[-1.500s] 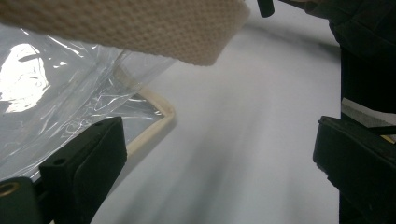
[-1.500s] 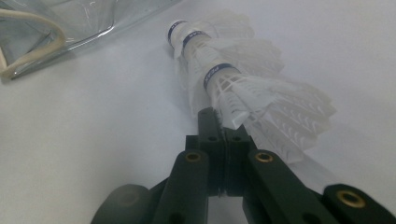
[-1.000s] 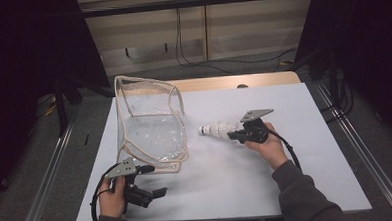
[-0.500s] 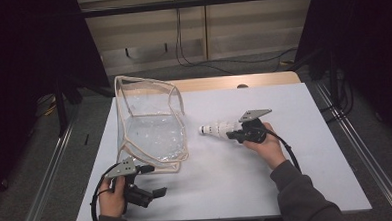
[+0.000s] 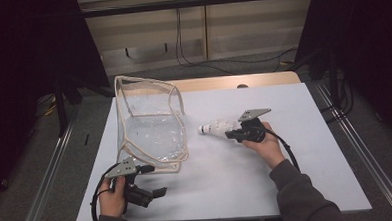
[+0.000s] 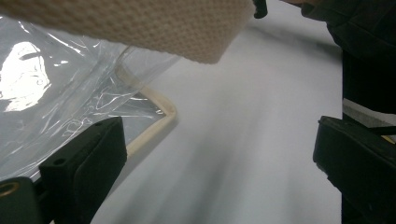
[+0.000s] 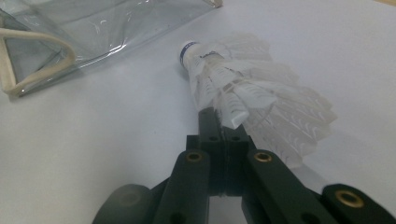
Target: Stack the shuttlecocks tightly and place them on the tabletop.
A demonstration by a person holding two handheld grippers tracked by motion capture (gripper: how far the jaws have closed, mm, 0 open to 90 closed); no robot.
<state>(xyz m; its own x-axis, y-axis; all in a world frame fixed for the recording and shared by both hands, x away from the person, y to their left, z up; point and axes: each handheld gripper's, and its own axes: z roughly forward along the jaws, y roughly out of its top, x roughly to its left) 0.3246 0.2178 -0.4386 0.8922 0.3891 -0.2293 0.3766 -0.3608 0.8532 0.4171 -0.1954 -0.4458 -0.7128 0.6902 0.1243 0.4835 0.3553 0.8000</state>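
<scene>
A person stands at the near edge of a white-topped table [image 5: 294, 116], a black two-jaw gripper in each hand. The right gripper [image 5: 230, 133] lies low over the middle of the table, its jaws pressed together on the feathers of a white feathered shuttlecock [image 5: 218, 127]. In the right gripper view the pinch is plain: the two black jaws meet flat against each other, with a few vanes of the shuttlecock [image 7: 243, 93] caught at their tips. The shuttlecock's rounded cork nose, ringed with a dark band, points away from the gripper toward a clear plastic pouch with cream fabric trim [image 5: 149, 127]. The shuttlecock sits low over the table, just beside the pouch's right edge but apart from it (whether its skirt actually rests on the table I cannot make out).

The pouch stands open on the left half of the table, its mouth gaping upward.

The left gripper [image 5: 155, 193] rests at the near left corner of the table, just in front of the pouch. Its jaws stand wide apart with nothing between them; in the left gripper view they frame bare table, with the pouch's cream-trimmed corner [image 6: 159, 116] near the left jaw.
</scene>
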